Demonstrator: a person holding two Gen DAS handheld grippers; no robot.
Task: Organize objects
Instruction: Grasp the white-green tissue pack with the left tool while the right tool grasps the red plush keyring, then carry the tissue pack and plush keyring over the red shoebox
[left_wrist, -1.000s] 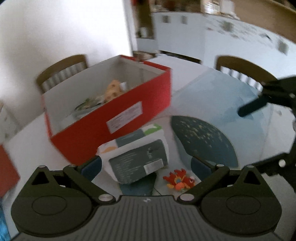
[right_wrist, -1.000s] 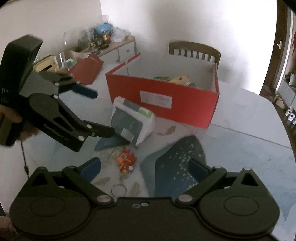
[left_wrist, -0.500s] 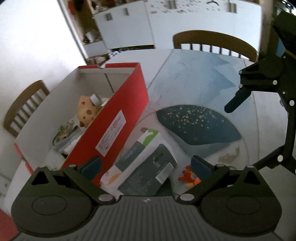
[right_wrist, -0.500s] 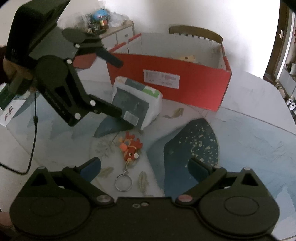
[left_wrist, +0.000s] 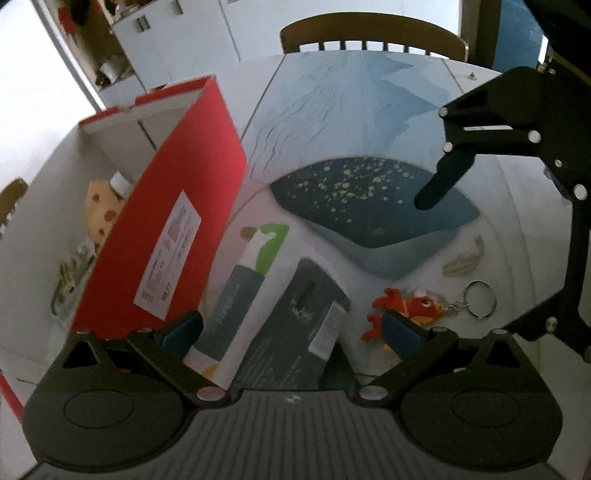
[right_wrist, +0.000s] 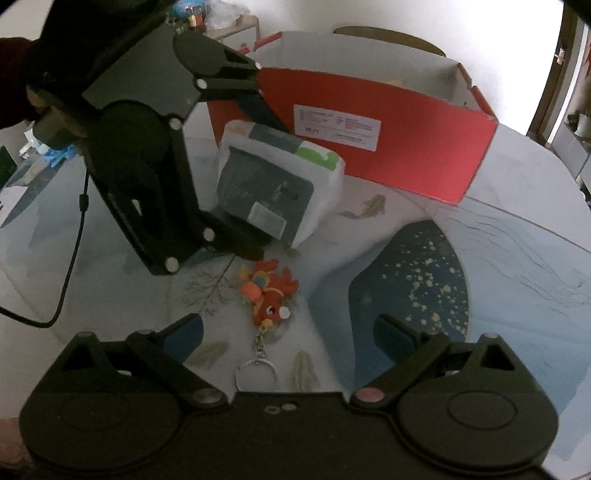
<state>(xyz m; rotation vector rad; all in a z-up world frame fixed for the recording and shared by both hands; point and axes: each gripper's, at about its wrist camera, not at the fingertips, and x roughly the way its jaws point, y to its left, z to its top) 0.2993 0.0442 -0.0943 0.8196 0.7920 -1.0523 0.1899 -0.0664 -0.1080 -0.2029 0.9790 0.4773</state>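
A: What fills the frame, biggest first?

B: The surface (right_wrist: 517, 258), under a blue printed cloth. Then the red cardboard box (right_wrist: 406, 147) across the upper middle of the right wrist view, open-topped, with a yellow spotted plush toy (left_wrist: 99, 218) inside at the left of the left wrist view. Just in front of the box sits the white and grey packet (right_wrist: 277, 188).

A: And the grippers?

B: The left gripper (left_wrist: 291, 328) has its fingers wide apart, straddling the packet's near end at the lower centre; one finger is on the box side, the other near the red fish keychain (right_wrist: 267, 295). The right gripper (right_wrist: 288, 332) is also spread, holding nothing, low in its frame above the keychain.

A: How should the grasp go?

B: I'd say lower the left gripper squarely over the packet's narrow width and close once both pads flank it, keeping the box-side finger clear of the red wall. The soft packet may sag, so grip near its middle.
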